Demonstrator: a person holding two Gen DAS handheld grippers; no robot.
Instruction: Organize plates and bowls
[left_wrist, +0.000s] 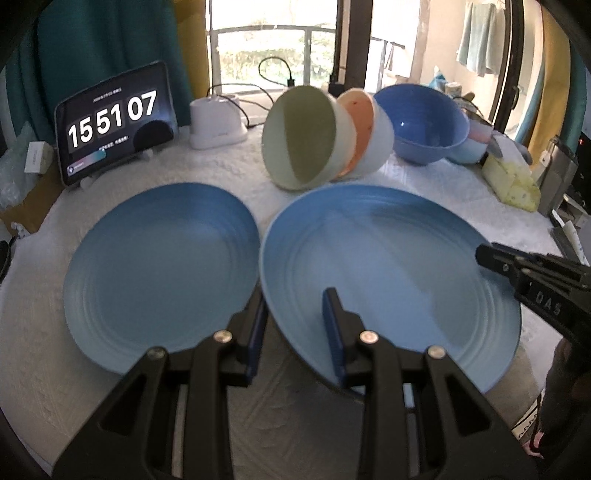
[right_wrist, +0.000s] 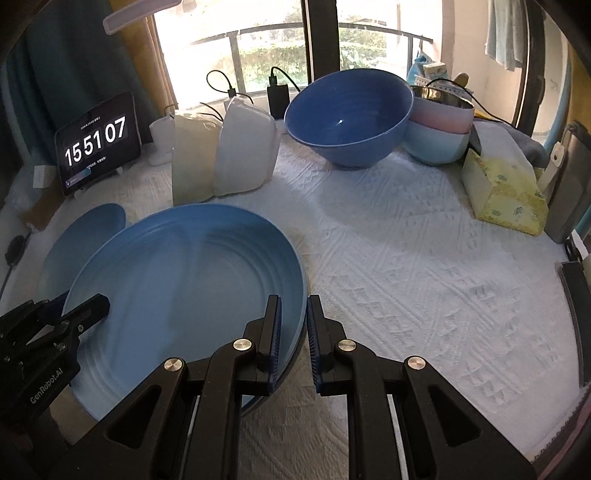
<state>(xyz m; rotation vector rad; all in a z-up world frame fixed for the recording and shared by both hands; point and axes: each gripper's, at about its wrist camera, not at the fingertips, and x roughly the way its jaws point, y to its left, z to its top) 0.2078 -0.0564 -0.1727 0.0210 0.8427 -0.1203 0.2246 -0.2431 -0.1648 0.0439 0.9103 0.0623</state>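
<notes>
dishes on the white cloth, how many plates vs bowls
round blue ribbed plates: 2
bowls: 6: pale green, orange-lined white, big deep blue, pink, light blue, steel
total: 8

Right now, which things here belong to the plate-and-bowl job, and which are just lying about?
Job:
right plate, both claws on its rim
left plate
tipped bowls
big blue bowl
stacked pastel bowls

Lying about:
clock tablet
tissue box
power bank

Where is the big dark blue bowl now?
The big dark blue bowl stands upright at the back of the table near the window, between the tipped white bowls on its left and the pink-and-blue bowl stack on its right.
</notes>
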